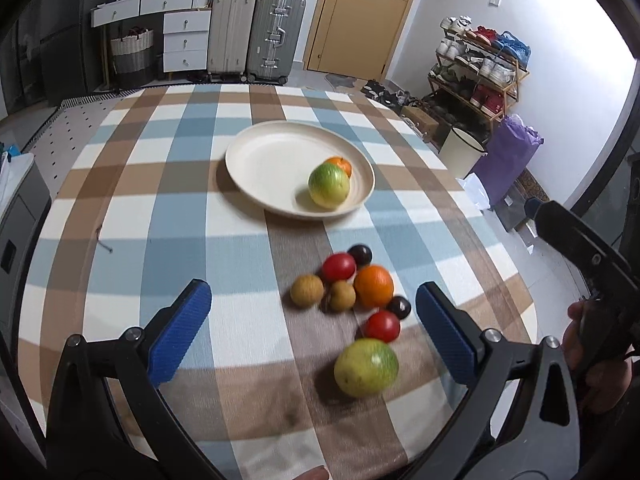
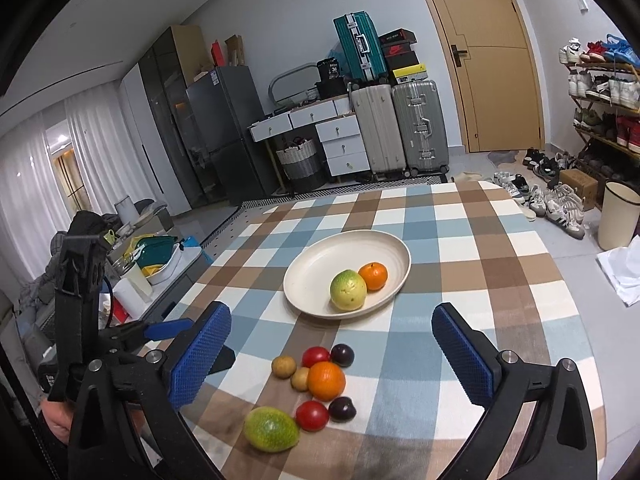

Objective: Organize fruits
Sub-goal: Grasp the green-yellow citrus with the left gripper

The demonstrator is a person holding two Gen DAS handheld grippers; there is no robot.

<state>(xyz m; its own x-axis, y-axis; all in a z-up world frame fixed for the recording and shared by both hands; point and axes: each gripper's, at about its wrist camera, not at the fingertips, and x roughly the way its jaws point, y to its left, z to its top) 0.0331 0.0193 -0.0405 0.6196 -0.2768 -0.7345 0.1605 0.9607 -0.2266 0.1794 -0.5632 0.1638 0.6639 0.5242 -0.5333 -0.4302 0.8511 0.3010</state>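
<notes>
Worktop under a checked cloth of blue, brown and white; cream plate set near its middle. On the plate, toward the right rim: one green-yellow fruit with a small orange touching it on the far side.

Loose cluster on the cloth, nearer the cameras than the plate and apart from it: large orange in the centre; two small tan fruits just left of it, the nearer one touching it; red fruit and dark plum on the far side; second red fruit and second dark plum on the near side; a second green-yellow fruit, largest of the loose ones, nearest the cameras and just beside the near red one.

Left gripper: blue-padded fingers spread wide, nothing between the pads, hanging above the cluster; slight blur in this view. Right gripper: fingers likewise spread wide and holding nothing, above the near half of the worktop, cluster framed between them.

Background: suitcases, white drawers, yellow door, shoe rack at right.
</notes>
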